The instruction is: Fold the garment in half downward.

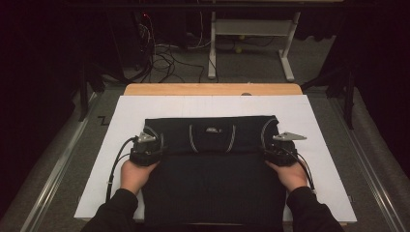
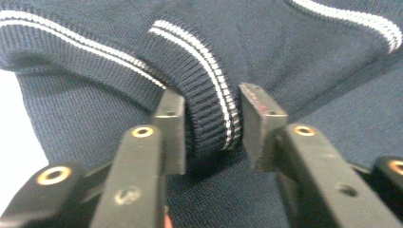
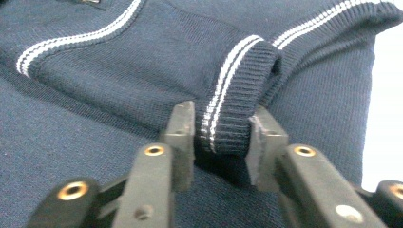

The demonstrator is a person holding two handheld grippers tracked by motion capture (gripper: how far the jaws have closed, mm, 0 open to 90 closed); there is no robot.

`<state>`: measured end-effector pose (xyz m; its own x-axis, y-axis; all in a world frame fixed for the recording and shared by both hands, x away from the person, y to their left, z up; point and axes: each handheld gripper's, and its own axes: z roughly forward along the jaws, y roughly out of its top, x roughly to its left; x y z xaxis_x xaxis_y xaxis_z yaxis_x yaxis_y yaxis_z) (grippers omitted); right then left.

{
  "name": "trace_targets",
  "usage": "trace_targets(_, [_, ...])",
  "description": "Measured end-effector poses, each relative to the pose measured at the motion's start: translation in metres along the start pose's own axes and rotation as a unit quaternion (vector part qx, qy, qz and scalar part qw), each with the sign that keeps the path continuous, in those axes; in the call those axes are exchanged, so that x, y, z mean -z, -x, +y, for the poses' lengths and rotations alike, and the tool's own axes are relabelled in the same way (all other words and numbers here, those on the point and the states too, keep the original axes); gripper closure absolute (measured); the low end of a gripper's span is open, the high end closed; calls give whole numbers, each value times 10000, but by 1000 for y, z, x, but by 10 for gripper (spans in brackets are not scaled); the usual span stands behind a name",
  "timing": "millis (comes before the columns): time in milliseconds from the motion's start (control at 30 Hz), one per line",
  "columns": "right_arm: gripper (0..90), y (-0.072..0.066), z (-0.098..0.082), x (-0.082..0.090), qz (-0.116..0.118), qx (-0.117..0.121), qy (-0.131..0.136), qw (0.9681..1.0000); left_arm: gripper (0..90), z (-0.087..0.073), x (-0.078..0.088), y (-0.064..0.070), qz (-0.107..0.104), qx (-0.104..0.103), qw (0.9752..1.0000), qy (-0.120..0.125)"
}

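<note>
Dark navy sweater (image 1: 212, 169) spread flat on a white sheet (image 1: 309, 125) covering the wooden counter (image 1: 212, 89), folded so that neckline and striped trim face up across the middle. Left claw (image 1: 155, 145) at the sweater's left edge, right claw (image 1: 270, 147) at its right edge, each carried by a hand (image 1: 134, 175) entering from the near side in a dark sleeve (image 1: 112, 212). In the left gripper view, left claw (image 2: 211, 118) closed on a ribbed cuff (image 2: 209, 114) with two white stripes, pads pressing both sides of the fold. In the right gripper view, right claw (image 3: 221, 133) likewise clamped on the opposite striped cuff (image 3: 233, 109), fabric bunched between the pads. Both cuffs lying on the sweater's body, just beside the striped shoulder trim.
</note>
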<state>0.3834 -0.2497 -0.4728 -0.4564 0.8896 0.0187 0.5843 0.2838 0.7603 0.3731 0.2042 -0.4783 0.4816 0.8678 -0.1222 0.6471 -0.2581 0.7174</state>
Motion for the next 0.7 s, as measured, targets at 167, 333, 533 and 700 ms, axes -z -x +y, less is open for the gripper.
trace_targets(167, [743, -4, 2, 11, -57, 110, 270, 9996, 677, 2, 14, 2, -78, 34, 9995, 293])
trace_targets(333, [746, -10, -1, 30, -36, 246, 596, 9979, 686, 0, 29, 8, -244, -88, 9986, 457])
trace_targets(533, [745, -14, -18, 43, 133, 239, 776, 9966, 696, -15, 41, 9, -480, -20, 9970, 607])
trace_targets(700, [744, -18, -28, 52, 180, 403, 730, 9964, 702, -26, 46, 14, -556, -70, 9963, 650])
